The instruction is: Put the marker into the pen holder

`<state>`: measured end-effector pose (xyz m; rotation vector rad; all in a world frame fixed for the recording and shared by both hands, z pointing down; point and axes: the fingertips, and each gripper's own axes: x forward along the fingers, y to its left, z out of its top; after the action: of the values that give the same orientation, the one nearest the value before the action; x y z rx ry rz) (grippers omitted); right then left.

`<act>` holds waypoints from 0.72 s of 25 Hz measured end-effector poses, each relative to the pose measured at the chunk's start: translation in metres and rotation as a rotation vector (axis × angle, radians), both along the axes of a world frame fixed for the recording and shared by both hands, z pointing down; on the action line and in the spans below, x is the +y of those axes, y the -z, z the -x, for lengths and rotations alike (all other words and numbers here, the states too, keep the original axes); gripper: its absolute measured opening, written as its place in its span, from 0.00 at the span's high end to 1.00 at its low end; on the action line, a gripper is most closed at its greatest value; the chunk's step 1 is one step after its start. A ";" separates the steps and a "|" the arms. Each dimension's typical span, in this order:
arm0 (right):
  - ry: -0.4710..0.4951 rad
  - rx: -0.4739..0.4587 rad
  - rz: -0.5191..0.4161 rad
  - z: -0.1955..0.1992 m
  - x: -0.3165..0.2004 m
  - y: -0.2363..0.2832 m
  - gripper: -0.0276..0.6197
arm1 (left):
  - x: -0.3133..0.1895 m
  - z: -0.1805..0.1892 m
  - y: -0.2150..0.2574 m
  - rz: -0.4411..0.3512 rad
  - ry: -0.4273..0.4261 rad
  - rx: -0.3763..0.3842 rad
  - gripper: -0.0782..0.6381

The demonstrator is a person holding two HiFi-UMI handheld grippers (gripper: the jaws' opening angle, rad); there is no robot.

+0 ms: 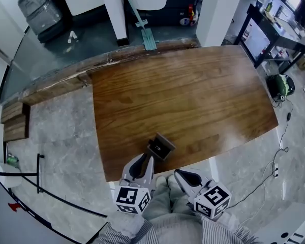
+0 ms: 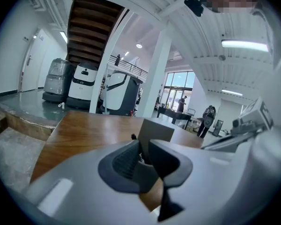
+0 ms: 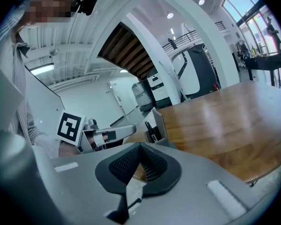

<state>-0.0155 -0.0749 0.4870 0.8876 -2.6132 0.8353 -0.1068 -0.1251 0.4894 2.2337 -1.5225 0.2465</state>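
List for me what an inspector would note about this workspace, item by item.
Surface: wooden table, holds only the holder.
Job's things: pen holder upright near the table's near edge; a dark marker stands inside it.
Clutter: nothing seen.
Grippers: left hand-held gripper, jaws slightly apart, empty, close to the holder; right hand-held gripper, jaws together, empty.
Cables: cable trailing over the floor on the right.
Surroundings: marble floor, white pillar, parked machines.
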 end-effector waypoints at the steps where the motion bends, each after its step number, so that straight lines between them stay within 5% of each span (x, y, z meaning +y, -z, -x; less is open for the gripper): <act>1: 0.005 0.002 -0.009 0.001 0.001 0.003 0.96 | 0.004 -0.002 0.003 0.001 -0.004 0.011 0.80; 10: 0.025 -0.014 -0.096 0.007 0.008 0.034 0.96 | 0.040 -0.027 0.024 0.013 -0.051 0.097 0.88; 18: 0.043 -0.010 -0.110 0.007 0.021 0.041 0.96 | 0.068 -0.049 0.023 0.043 -0.153 0.095 0.88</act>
<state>-0.0224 -0.0539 0.4458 0.8531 -2.6986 0.6925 -0.0576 -0.0576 0.4665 2.2960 -1.2877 0.2131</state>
